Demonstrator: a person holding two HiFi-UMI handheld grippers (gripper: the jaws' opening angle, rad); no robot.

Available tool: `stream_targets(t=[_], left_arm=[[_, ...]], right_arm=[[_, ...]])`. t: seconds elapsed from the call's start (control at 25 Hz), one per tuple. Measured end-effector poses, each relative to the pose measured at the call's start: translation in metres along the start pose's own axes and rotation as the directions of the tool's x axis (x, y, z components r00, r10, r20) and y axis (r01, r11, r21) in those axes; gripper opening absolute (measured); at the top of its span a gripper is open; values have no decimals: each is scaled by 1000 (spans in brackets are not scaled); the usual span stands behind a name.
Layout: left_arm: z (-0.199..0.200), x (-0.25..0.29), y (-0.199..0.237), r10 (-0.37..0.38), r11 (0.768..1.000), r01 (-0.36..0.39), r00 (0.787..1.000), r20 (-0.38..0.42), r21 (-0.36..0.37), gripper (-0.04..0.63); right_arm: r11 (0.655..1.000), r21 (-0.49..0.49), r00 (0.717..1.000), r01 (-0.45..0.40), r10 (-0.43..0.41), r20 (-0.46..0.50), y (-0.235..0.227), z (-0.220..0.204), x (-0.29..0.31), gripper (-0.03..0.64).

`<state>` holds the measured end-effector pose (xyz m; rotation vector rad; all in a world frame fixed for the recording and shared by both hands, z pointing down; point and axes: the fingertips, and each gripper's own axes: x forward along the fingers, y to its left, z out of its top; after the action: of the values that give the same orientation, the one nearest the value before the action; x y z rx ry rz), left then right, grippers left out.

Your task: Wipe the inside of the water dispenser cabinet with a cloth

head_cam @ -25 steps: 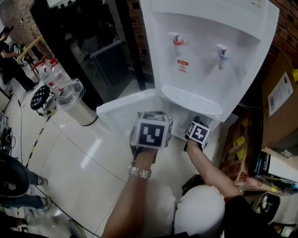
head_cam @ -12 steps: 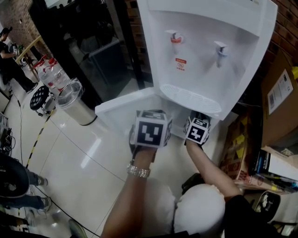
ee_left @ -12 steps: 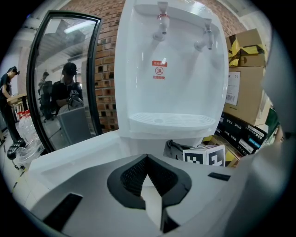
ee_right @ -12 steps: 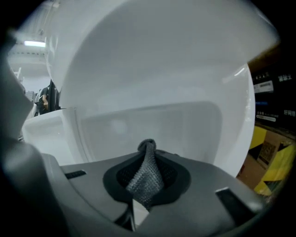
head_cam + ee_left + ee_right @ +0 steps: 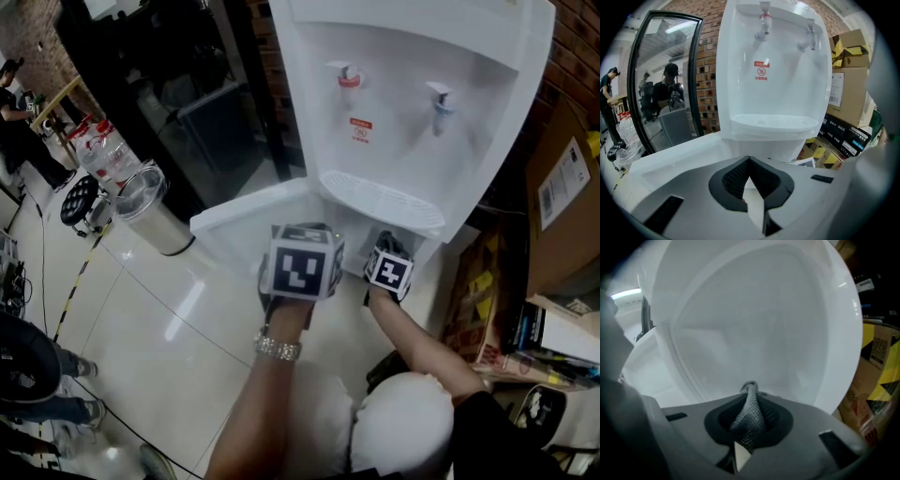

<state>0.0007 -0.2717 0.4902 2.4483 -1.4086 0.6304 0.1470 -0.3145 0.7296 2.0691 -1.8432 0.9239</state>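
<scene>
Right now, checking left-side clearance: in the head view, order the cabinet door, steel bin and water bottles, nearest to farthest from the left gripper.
1. cabinet door, just left of the left gripper.
2. steel bin, farther left.
3. water bottles, far left.

Nothing fully legible. Red warning sticker point(image 5: 360, 130) on water dispenser point(image 5: 403, 84), under red tap point(image 5: 348, 75): round symbol, characters too small to read. White label point(image 5: 563, 187) on cardboard box point(image 5: 574, 246): print unreadable.

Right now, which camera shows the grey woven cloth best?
The right gripper view: the grey woven cloth is pinched in the right gripper, close up. The head view and left gripper view don't show it.
</scene>
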Motion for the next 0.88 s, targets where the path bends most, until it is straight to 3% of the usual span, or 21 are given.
stream_targets(t=[0.08, 0.24, 0.44, 0.64, 0.76, 0.88], left_arm=[[0, 0, 0, 1, 1000, -1, 1000, -1, -2, 3], [-10, 0, 0, 0, 1000, 0, 999, -39, -4, 3], [-19, 3, 7, 13, 1000, -13, 998, -65, 1, 3], [-23, 13, 12, 19, 1000, -19, 998, -64, 3, 3], [-23, 17, 11, 13, 1000, -13, 998, -59, 5, 3], [-22, 19, 10, 4, 1000, -4, 998, -59, 0, 3]], right_arm=[[997, -24, 996, -79, 78, -40, 16, -12, 12, 28], [963, -11, 958, -268, 266, -105, 51, -36, 42, 28], [937, -19, 935, -349, 347, -71, 69, -29, 59, 28], [957, -21, 951, -290, 285, -119, 57, -40, 71, 27], [985, -36, 977, -168, 162, -138, 25, -42, 73, 28], [998, -57, 997, -29, 25, -79, -3, -25, 62, 28]])
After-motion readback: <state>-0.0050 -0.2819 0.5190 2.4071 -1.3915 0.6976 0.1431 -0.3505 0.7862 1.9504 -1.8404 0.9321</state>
